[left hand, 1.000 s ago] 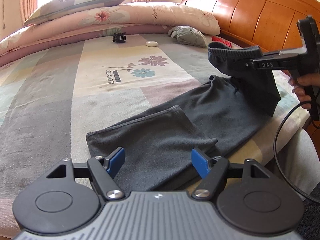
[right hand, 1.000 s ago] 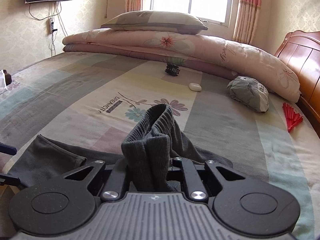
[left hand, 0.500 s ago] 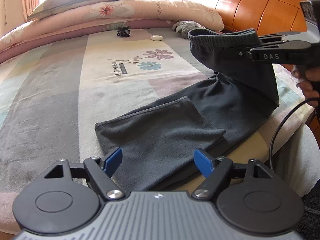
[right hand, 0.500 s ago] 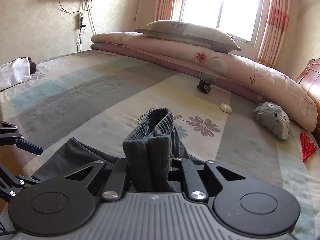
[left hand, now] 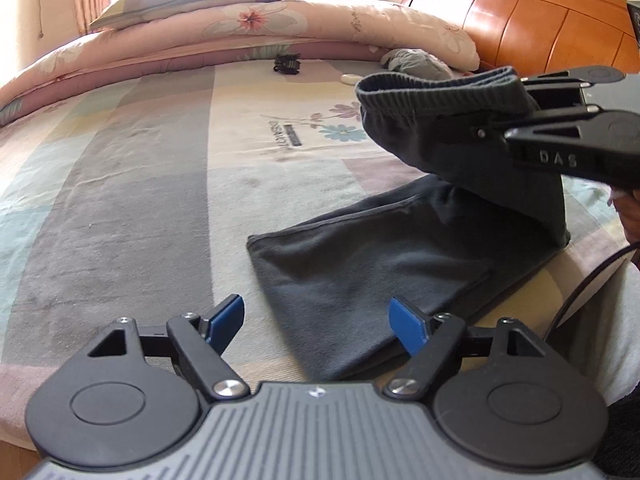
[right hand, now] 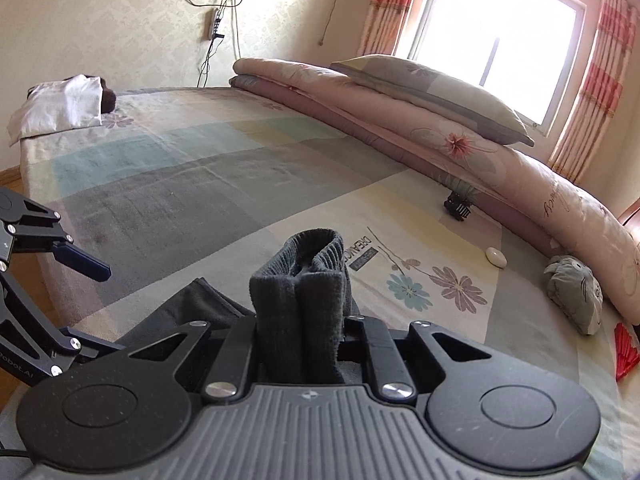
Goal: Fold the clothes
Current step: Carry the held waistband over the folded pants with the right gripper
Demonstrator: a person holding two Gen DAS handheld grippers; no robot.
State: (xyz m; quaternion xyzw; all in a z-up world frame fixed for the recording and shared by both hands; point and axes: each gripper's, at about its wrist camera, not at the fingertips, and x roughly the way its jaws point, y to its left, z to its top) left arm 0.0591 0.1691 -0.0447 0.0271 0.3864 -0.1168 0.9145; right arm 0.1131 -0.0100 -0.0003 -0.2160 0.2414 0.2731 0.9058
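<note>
1. Dark grey trousers (left hand: 384, 264) spread on the bed (left hand: 140, 184), near the edge on the side away from the wooden headboard (left hand: 540, 24); leg ends flat, laid toward the foot.
2. Ribbed waistband (right hand: 304, 280) pinched tight in the right gripper (right hand: 298, 328), raised clear of the sheet at the headboard end of the garment, likely for carrying over the legs into a fold.
3. Left gripper (left hand: 320, 320) spread wide, blue pads (left hand: 228, 316) either side of the leg ends, holding nothing; probably poised there to pin or catch the hem.
4. Folded white cloth (right hand: 60, 108) far from the headboard, at the bed's foot corner.
</note>
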